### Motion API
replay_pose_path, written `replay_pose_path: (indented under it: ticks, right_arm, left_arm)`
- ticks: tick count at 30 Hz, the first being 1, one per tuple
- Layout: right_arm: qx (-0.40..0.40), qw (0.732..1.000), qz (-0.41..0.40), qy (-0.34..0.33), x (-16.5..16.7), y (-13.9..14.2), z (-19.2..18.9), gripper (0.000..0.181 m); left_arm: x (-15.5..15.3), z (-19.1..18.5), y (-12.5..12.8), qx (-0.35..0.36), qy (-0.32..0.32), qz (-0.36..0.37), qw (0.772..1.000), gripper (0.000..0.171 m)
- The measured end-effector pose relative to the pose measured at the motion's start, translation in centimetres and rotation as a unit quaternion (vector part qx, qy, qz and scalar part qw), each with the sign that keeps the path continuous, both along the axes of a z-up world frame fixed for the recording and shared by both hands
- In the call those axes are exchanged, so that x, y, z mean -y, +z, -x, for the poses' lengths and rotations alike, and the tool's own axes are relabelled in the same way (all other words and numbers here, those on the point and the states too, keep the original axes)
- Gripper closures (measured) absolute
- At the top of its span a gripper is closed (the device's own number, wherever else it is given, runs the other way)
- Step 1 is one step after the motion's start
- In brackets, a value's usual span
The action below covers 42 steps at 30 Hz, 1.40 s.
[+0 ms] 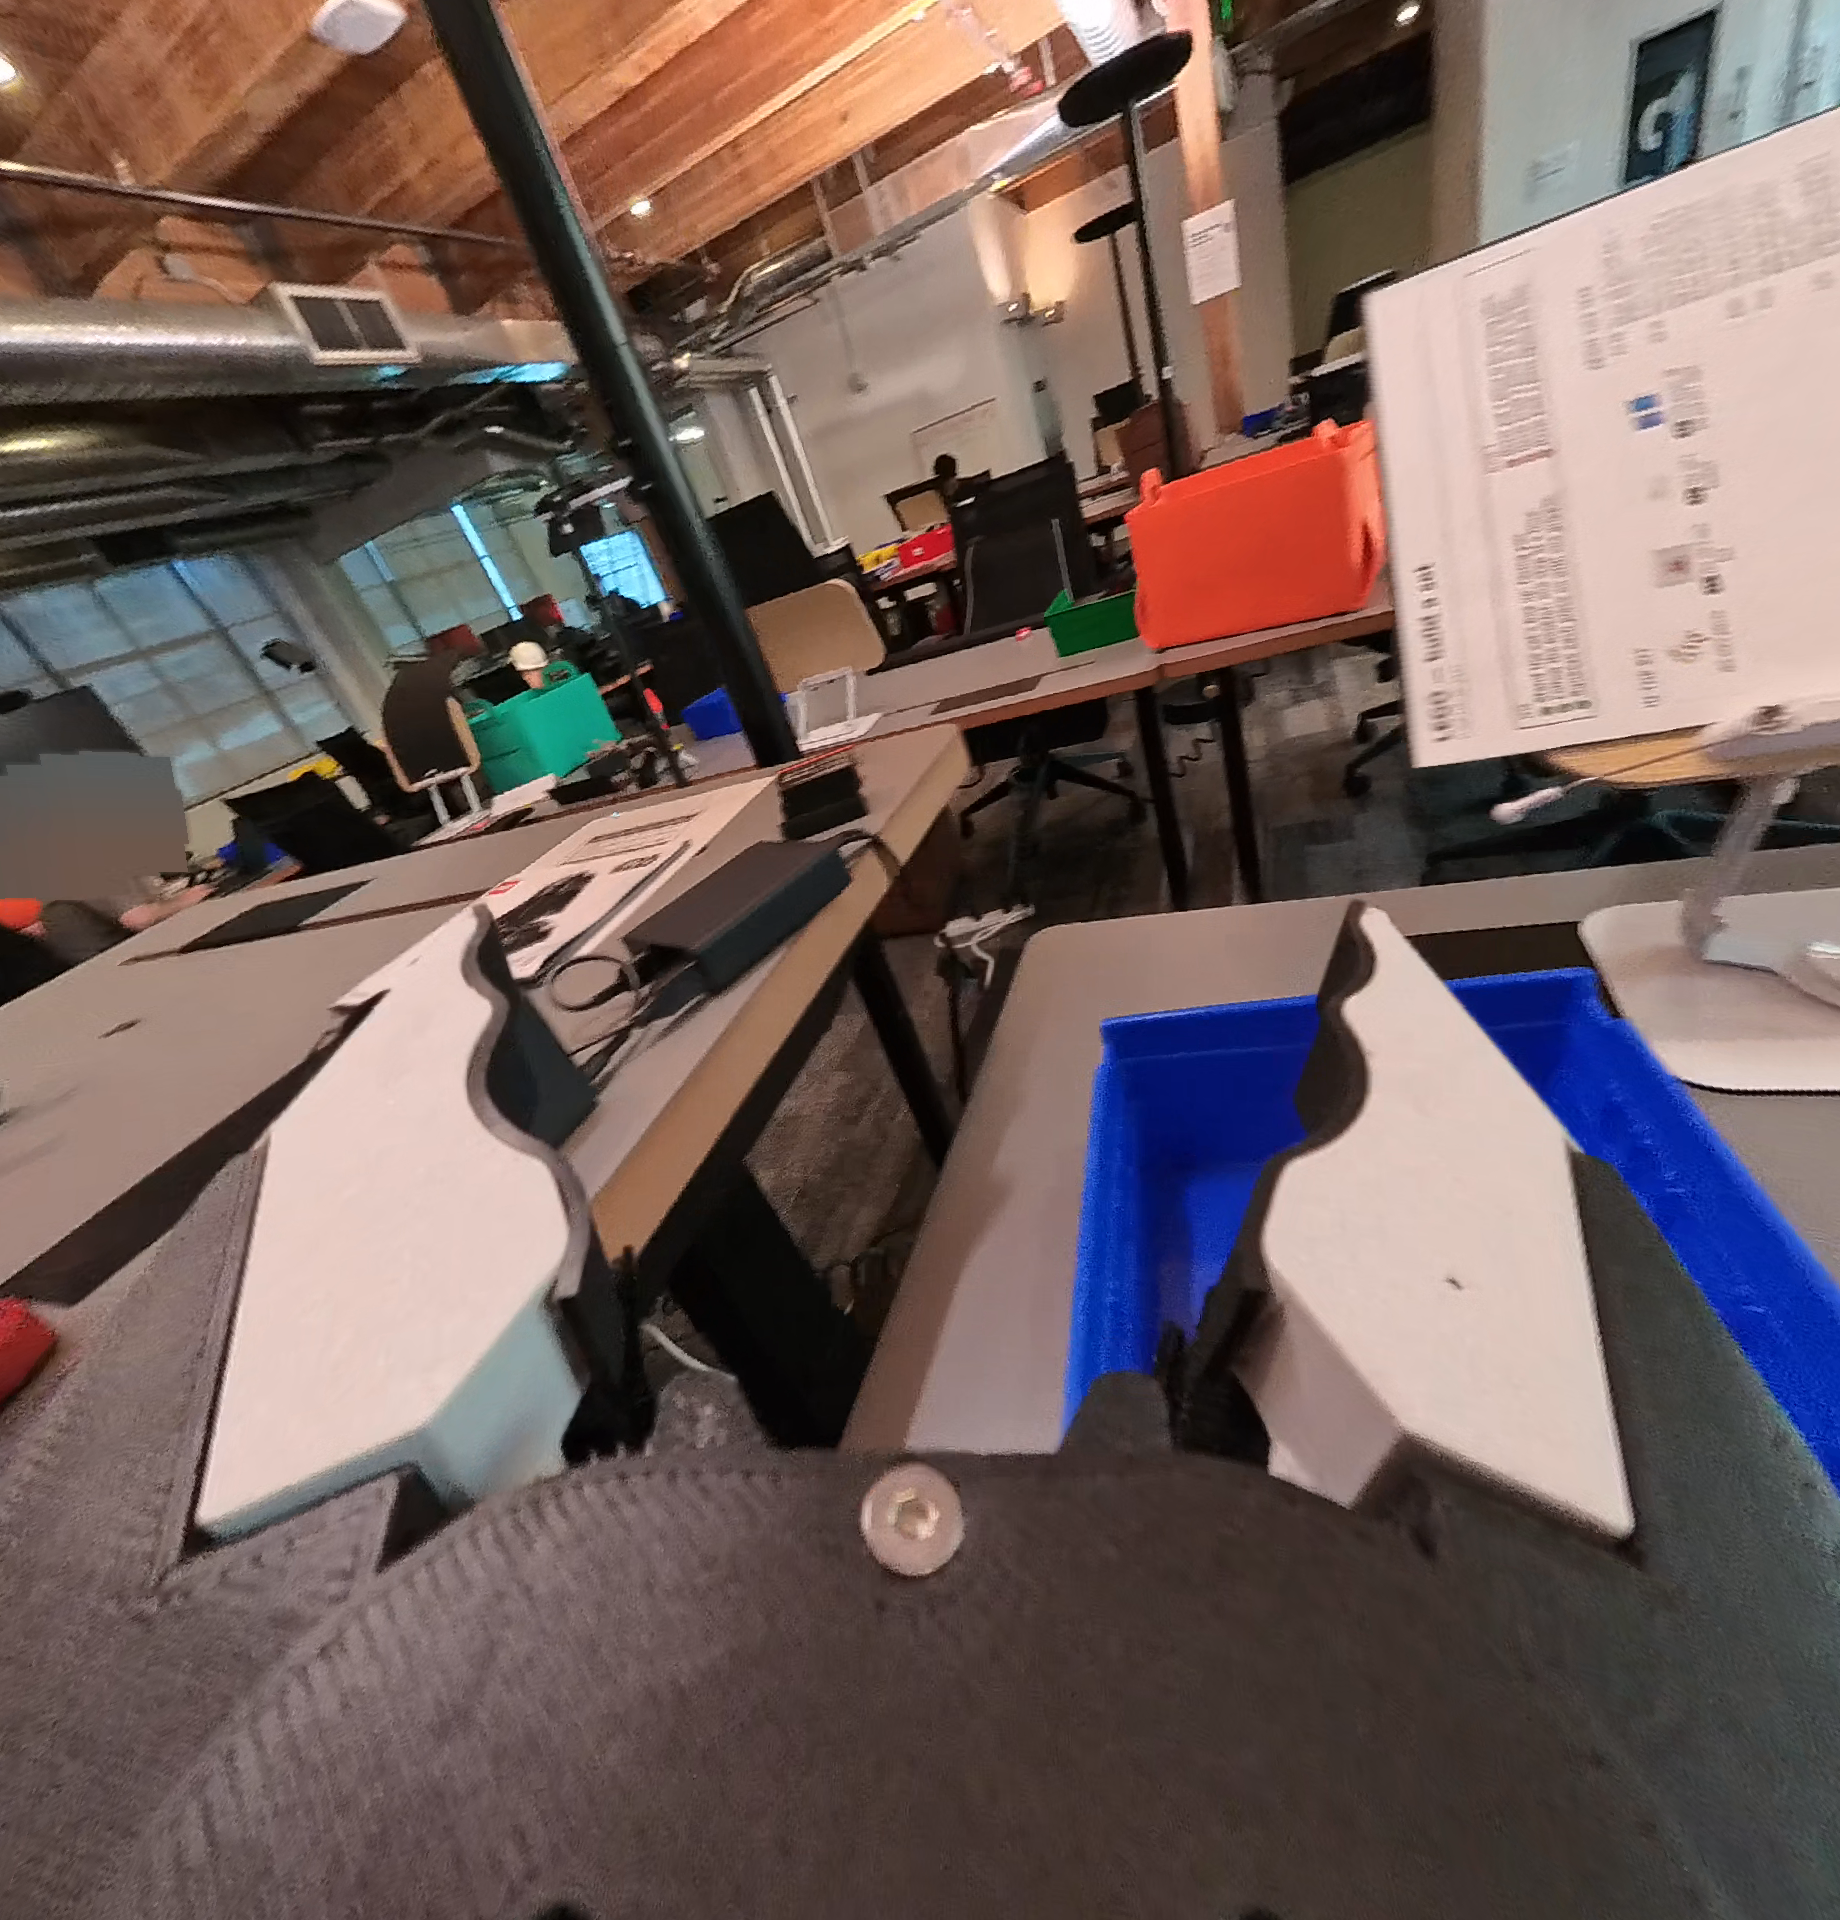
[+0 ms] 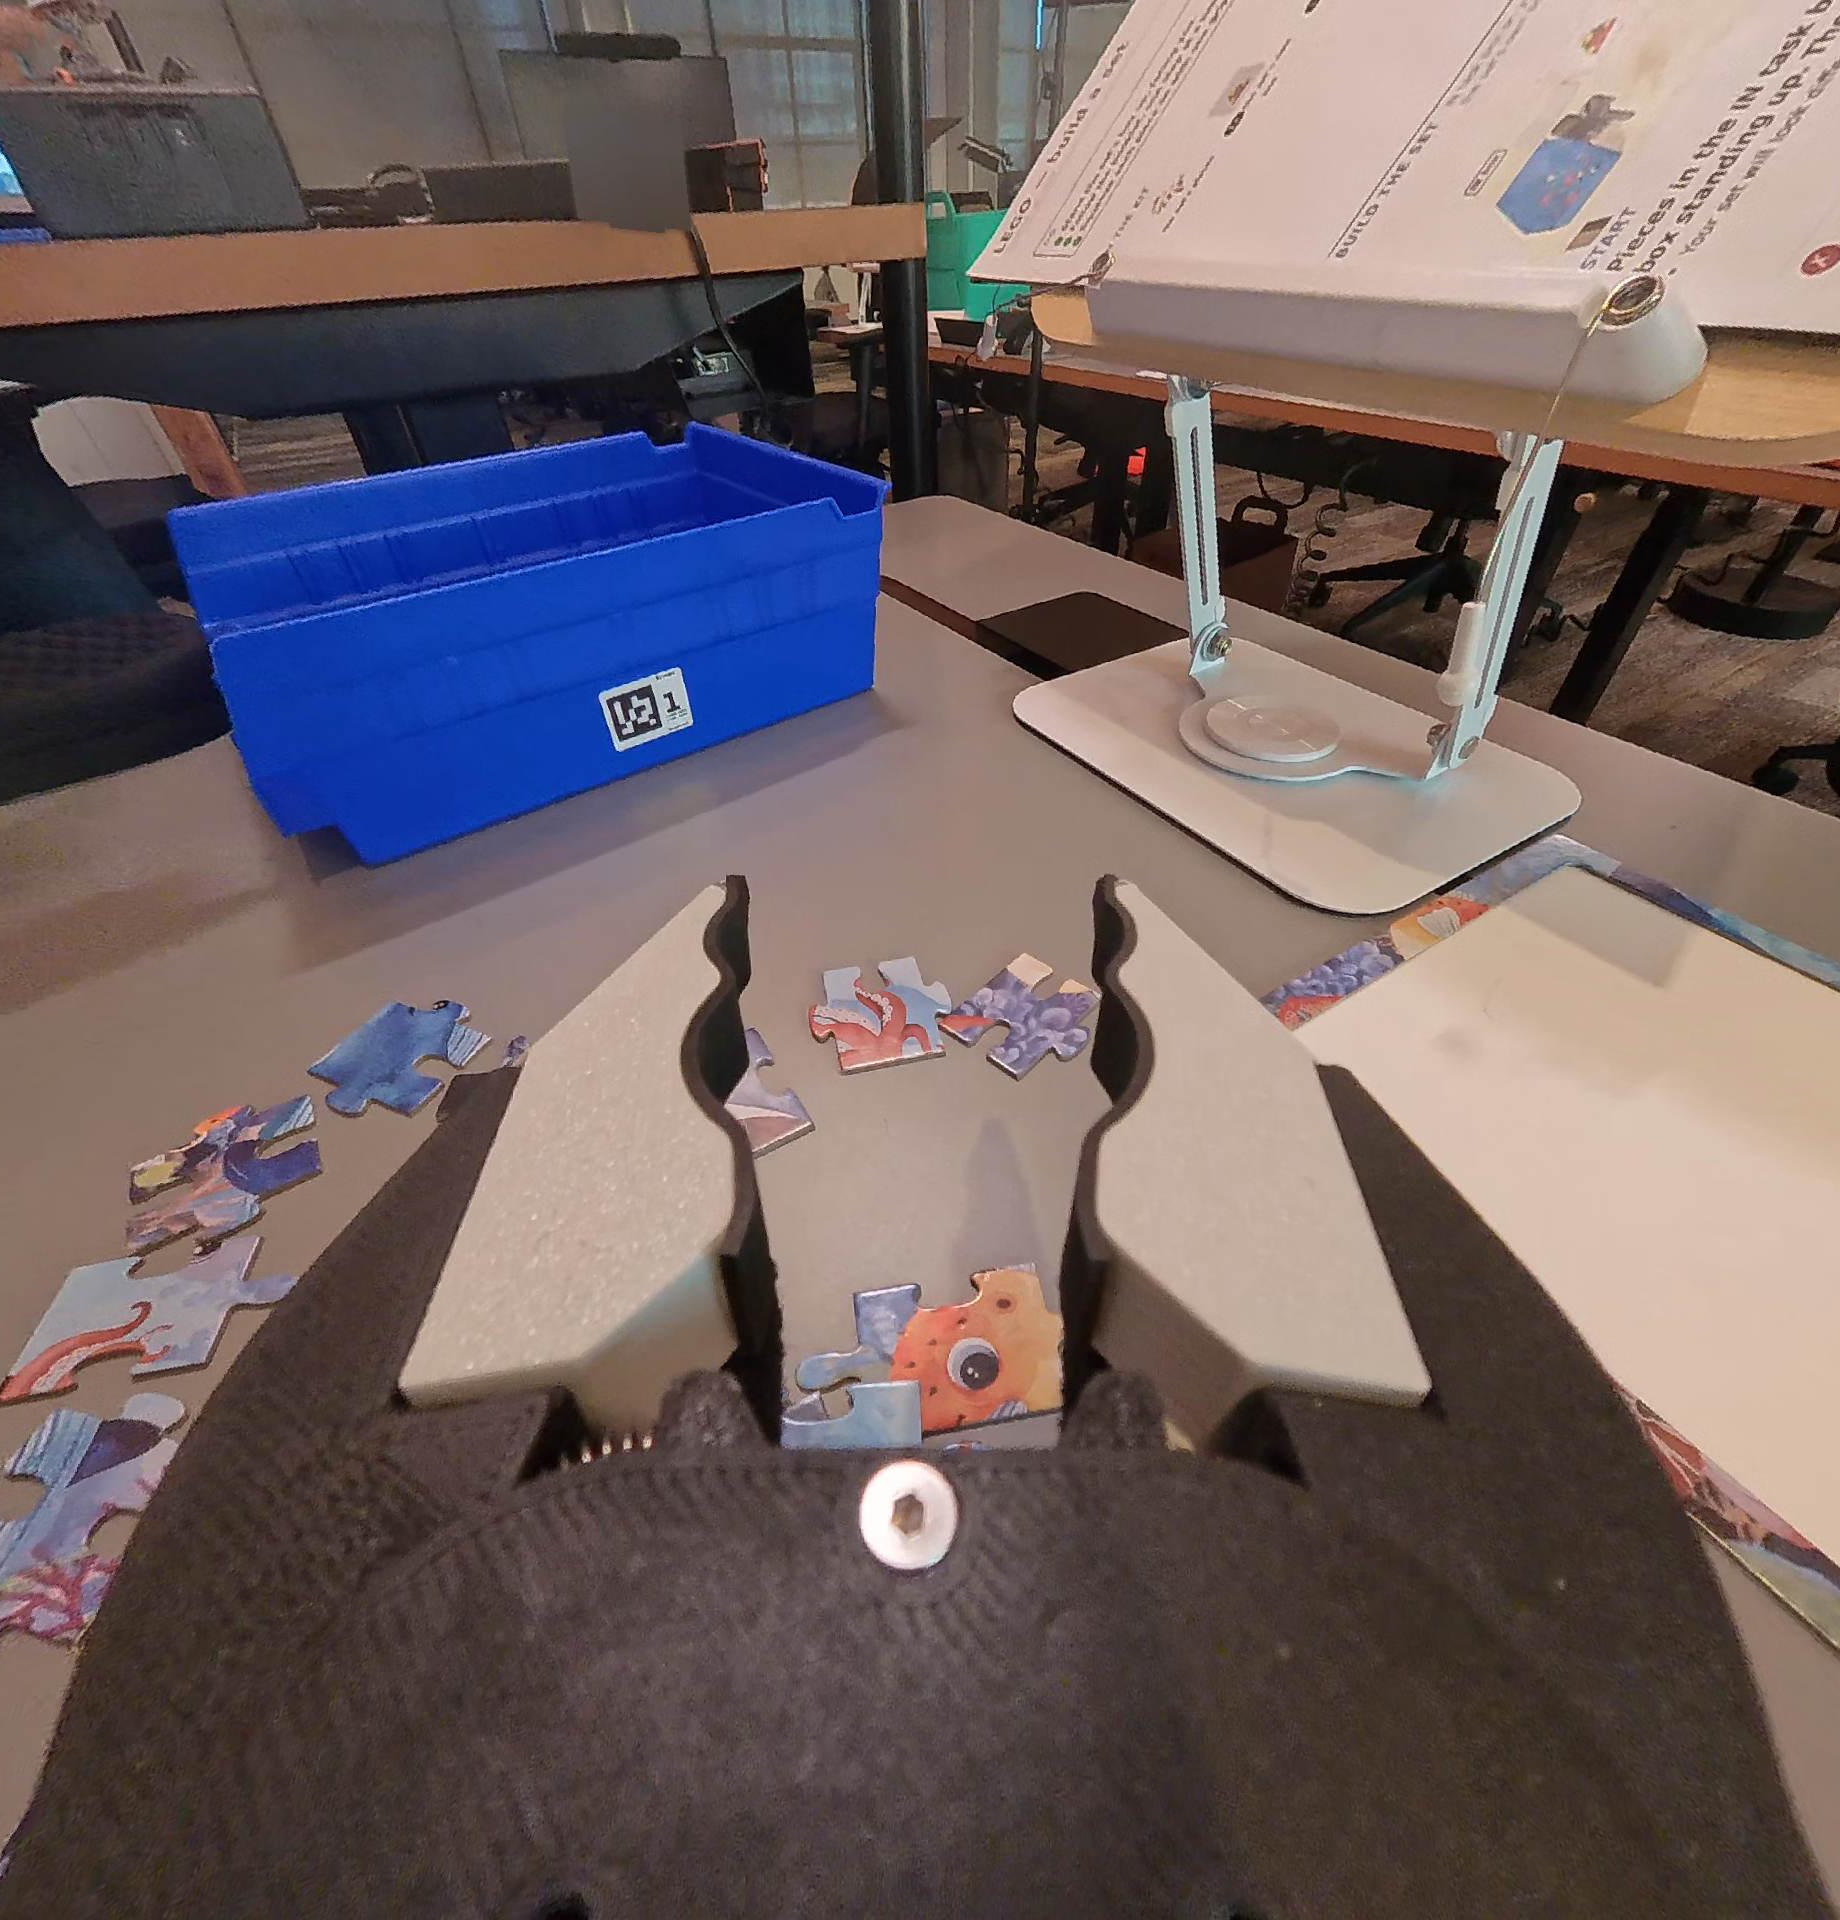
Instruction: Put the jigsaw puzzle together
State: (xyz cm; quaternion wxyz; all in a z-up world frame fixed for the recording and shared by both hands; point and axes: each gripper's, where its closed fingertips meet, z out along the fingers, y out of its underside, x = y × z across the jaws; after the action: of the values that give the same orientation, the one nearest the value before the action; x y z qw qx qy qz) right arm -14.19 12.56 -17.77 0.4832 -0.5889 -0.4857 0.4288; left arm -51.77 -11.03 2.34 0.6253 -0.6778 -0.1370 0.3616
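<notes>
In my left wrist view the left gripper [image 1: 916,997] is raised and tilted up toward the room, jaws spread wide and empty, with only the blue bin [image 1: 1186,1164] showing at lower right of the frame. In my right wrist view, going left to right: loose puzzle pieces [image 2: 168,1320] scattered at lower left, the right gripper [image 2: 916,935] at centre with jaws apart and empty, an orange fish piece [image 2: 973,1345] lying flat between its fingers near the base, octopus [image 2: 880,1016] and purple coral [image 2: 1030,1018] pieces just beyond the tips, and the puzzle tray [image 2: 1622,1143] at right. My worry: these pieces lie flat on the table [image 2: 947,810], so a shallow closing would likely slide one away instead of lifting it
</notes>
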Motion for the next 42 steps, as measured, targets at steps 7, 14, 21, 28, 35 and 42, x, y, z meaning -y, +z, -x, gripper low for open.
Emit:
replay_pose_path:
  ticks: [7, 14, 21, 28, 35, 42]
  right_arm:
    - [0.000, 1.000, 0.001, -0.001, -0.1, 0.0, 0.0, 0.116]
    - [0.003, 1.000, 0.001, -0.001, -0.1, -0.1, 0.0, 0.116]
    - [-0.001, 1.000, 0.000, 0.000, -0.1, 0.2, -0.2, 0.116]
    - [0.001, 1.000, 0.005, 0.001, -0.2, -0.1, -0.1, 0.116]
    - [0.003, 1.000, 0.005, 0.004, 0.0, -0.2, 0.0, 0.116]
    - [0.004, 1.000, 0.007, 0.006, 0.0, -0.3, 0.0, 0.116]
  left_arm:
    - [-3.2, -2.9, -1.3, 0.005, -0.046, 0.010, 0.999, 0.026]
    - [-9.4, -9.7, -4.4, 0.012, -0.149, 0.037, 0.988, 0.029]
    - [-14.0, -15.3, -8.3, -0.002, -0.226, 0.063, 0.972, 0.034]
    - [-15.3, -17.5, -9.9, -0.009, -0.253, 0.078, 0.964, 0.035]
    - [-15.5, -17.8, -10.4, -0.010, -0.258, 0.080, 0.963, 0.036]
    - [-15.8, -18.0, -10.9, -0.010, -0.260, 0.089, 0.962, 0.036]
